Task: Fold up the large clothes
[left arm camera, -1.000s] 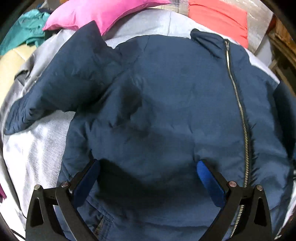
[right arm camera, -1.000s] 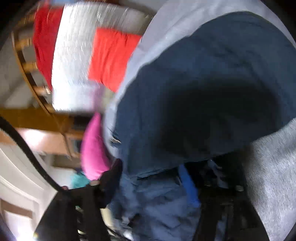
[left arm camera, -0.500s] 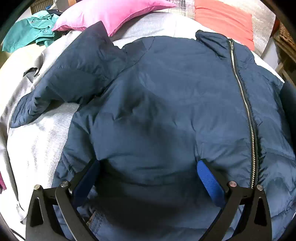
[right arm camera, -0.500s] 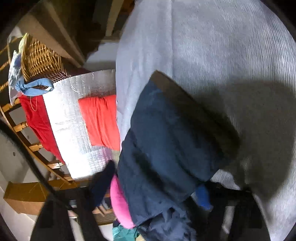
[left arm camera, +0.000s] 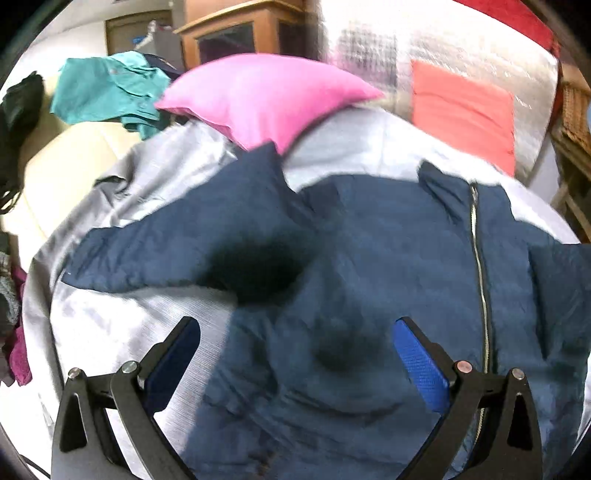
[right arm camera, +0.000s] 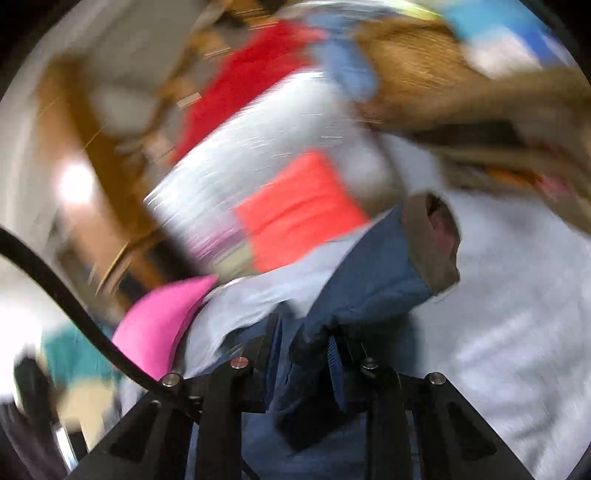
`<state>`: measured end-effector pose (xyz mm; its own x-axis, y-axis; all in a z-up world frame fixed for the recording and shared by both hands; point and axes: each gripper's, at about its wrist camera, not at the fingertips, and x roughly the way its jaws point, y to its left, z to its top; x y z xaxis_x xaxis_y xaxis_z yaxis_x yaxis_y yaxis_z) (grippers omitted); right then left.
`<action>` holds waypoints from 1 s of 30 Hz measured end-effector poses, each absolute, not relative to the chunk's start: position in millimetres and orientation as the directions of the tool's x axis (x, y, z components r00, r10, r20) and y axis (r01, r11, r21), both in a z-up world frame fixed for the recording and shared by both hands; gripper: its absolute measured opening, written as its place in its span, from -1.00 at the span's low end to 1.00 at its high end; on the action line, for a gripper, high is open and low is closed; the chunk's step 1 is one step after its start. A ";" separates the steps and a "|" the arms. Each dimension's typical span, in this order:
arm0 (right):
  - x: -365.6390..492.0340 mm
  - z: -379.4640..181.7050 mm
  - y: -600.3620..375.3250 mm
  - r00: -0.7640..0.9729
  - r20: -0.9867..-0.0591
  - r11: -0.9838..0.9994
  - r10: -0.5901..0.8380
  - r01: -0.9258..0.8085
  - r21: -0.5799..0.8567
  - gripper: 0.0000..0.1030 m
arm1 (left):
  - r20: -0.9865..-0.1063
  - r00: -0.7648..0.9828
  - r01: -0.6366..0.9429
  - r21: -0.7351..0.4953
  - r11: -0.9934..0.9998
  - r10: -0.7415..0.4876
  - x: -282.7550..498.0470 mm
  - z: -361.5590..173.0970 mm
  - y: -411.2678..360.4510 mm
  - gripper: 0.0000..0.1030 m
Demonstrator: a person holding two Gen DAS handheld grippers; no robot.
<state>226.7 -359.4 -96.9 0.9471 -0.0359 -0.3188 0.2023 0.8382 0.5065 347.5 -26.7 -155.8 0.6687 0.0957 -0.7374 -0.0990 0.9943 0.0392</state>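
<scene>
A navy padded jacket (left arm camera: 369, 258) lies front up on the grey bed sheet (left arm camera: 110, 325), its zipper (left arm camera: 478, 266) running down the right side. One sleeve (left arm camera: 166, 254) stretches out to the left. My left gripper (left arm camera: 295, 350) hovers open above the jacket's lower body, with nothing between its blue pads. In the blurred right wrist view my right gripper (right arm camera: 304, 354) has narrow jaws that are closing, with the other sleeve (right arm camera: 369, 269) bunched between them. That sleeve's brown-lined cuff (right arm camera: 428, 243) points away from the gripper.
A pink pillow (left arm camera: 266, 96) and an orange cushion (left arm camera: 461, 110) sit at the head of the bed. A teal garment (left arm camera: 103, 88) lies at the far left. A wooden cabinet (left arm camera: 229, 33) stands behind. A wicker basket (right arm camera: 424, 62) shows at the upper right.
The left gripper rose and tipped up, so more of the room shows. The right gripper rolled and lifted, and its jaws narrowed on the sleeve.
</scene>
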 end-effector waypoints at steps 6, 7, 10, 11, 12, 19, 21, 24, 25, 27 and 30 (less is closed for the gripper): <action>255.6 -99.7 -245.7 0.902 -0.384 0.958 0.198 -0.095 0.272 -0.37 | -0.690 0.714 -0.147 0.015 0.989 0.116 346.4 -136.6 10.2 1.00; 263.2 -103.8 -237.2 0.883 -0.413 0.958 0.223 -0.121 0.259 -0.09 | -0.682 0.721 -0.154 0.012 0.988 0.121 347.2 -132.1 15.7 1.00; 266.0 -118.1 -208.9 0.834 -0.483 0.959 0.268 -0.184 0.215 0.45 | -0.666 0.736 -0.166 -0.007 0.986 0.119 350.9 -123.6 24.5 1.00; 263.8 -122.7 -202.8 0.816 -0.505 0.957 0.282 -0.205 0.203 0.47 | -0.667 0.737 -0.165 -0.017 0.986 0.112 351.0 -123.0 26.9 1.00; 273.8 -122.9 -205.1 0.803 -0.519 0.955 0.293 -0.218 0.201 0.47 | -0.669 0.736 -0.165 -0.028 0.986 0.104 351.0 -123.0 29.4 1.00; 278.7 -128.7 -283.6 0.804 -0.539 0.927 0.249 -0.037 0.373 0.51 | -0.703 0.711 -0.084 -0.083 0.993 0.001 361.1 -133.0 17.1 1.00; 284.7 -131.4 -324.4 0.801 -0.577 0.893 0.162 0.130 0.430 0.51 | -0.721 0.692 -0.085 -0.093 0.992 -0.008 367.3 -137.7 16.0 1.00; 276.8 -150.3 -388.7 0.783 -0.616 0.768 0.084 0.343 0.541 0.51 | -0.749 0.662 -0.091 -0.134 0.987 -0.041 378.8 -145.3 20.2 1.00; 274.2 -155.7 -409.6 0.775 -0.629 0.715 0.064 0.404 0.571 0.51 | -0.752 0.657 -0.098 -0.146 0.984 -0.047 381.6 -147.1 21.3 1.00; 266.9 -169.0 -440.0 0.766 -0.640 0.633 0.052 0.470 0.614 0.51 | -0.747 0.662 -0.104 -0.166 0.981 -0.056 386.6 -149.0 22.0 1.00; 262.0 -190.6 -471.0 0.764 -0.638 0.525 0.095 0.507 0.684 0.49 | -0.721 0.690 -0.064 -0.151 0.986 -0.066 389.5 -145.8 7.3 0.97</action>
<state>262.0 -471.0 -190.6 0.7639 0.0948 -0.6383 0.5065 0.5248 0.6841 389.5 7.3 -145.8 0.6900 -0.0660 -0.7208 -0.0638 0.9864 -0.1514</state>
